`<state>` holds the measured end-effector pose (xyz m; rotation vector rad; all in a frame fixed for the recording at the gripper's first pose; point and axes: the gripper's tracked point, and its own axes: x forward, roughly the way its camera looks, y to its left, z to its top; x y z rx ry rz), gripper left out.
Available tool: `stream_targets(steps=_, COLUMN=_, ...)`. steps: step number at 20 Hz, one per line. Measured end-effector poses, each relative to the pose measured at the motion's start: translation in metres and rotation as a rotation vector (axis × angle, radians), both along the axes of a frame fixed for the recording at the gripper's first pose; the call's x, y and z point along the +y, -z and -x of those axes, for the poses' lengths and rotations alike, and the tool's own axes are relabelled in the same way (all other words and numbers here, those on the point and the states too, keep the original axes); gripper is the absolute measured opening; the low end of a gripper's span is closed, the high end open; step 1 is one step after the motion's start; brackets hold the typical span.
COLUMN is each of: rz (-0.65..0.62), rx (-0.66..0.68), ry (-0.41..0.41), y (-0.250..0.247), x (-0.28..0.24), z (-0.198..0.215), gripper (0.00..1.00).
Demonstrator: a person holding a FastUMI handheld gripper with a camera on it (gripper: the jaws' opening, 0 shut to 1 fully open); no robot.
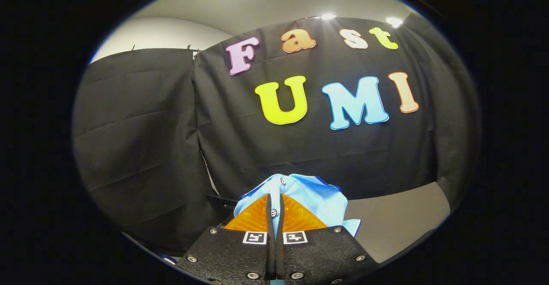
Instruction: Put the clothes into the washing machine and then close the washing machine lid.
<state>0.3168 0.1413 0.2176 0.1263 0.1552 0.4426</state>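
The light blue shirt [300, 195] sits bunched right at the tips of my hand-held gripper [275, 210], pinched in the narrow slit between the two fingers. I see a strip of cloth and a small button caught in that slit, with a second button higher up on the bundle. The rest of the fabric bulges up and spills off to the right of the fingers, and one corner hangs down beside the right one. So my hand-held gripper is clenched on the shirt, both fingers pressing on the cloth between them, with almost no gap left.

The bundle has no clear long axis from here. It is a crumpled lump, heavier on the right side than the left. It looks lifted clear of the grey desk [399, 216], which lies lower and off to the right beyond the cloth, though I cannot be sure that no hem drags on it.

Ahead of the shirt is the black booth wall. The washing machine is not ahead of my fingers, so I judge the coming move is a turn and carry toward it, keeping the grip tight so the loose right side does not pull the cloth free.
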Motion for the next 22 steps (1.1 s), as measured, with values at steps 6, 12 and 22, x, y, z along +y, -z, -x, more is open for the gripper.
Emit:
stream_targets(steps=6, rz=0.012, rx=0.008, ry=-0.038, y=0.007, x=0.044, z=0.001, gripper=0.0)
stream_targets(steps=12, rz=0.024, rx=0.025, ry=-0.091, y=0.019, x=0.09, z=0.004, gripper=0.0)
stream_targets(steps=22, rz=0.026, rx=0.082, ry=-0.17, y=0.05, x=0.154, z=0.015, gripper=0.0)
